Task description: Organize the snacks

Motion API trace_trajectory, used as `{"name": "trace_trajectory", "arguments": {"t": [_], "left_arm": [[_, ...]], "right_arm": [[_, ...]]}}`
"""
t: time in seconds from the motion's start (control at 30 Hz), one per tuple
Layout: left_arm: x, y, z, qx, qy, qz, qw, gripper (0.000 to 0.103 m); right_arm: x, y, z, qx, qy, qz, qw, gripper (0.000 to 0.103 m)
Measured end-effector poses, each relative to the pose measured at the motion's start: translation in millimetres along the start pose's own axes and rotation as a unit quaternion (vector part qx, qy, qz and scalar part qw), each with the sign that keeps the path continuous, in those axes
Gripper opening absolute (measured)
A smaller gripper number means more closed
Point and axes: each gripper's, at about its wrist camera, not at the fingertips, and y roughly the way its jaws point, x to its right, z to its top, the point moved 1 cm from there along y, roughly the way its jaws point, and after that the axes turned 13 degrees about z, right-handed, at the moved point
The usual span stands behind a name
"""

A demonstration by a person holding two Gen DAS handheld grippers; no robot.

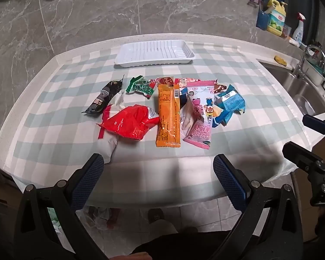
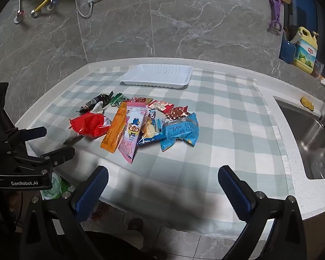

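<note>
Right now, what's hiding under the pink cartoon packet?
The pink packet lies over a blue cookie packet and touches the orange packet. Anything else beneath is covered.

Left hand-held gripper [image 1: 158, 169] and right hand-held gripper [image 2: 162, 179] gape, tilted downward.

We counted one white tray [image 1: 153, 53] near the worktop's far edge and one heap of snack packets at its middle — one each of black [image 1: 102, 97], green [image 1: 139, 87], red [image 1: 129, 122], orange [image 1: 168, 117] and pink [image 1: 200, 117], two blue [image 2: 180, 131] — others were half hidden.
</note>
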Motion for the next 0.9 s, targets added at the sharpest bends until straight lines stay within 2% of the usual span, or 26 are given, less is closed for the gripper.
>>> {"name": "trace_trajectory", "arguments": {"t": [0.9], "left_arm": [[-5.0,2.6,2.1,0.001,0.0,0.0,1.0,0.102]], "right_arm": [[-3.0,2.0,0.2,-0.003,0.001,0.0,1.0,0.103]]}}
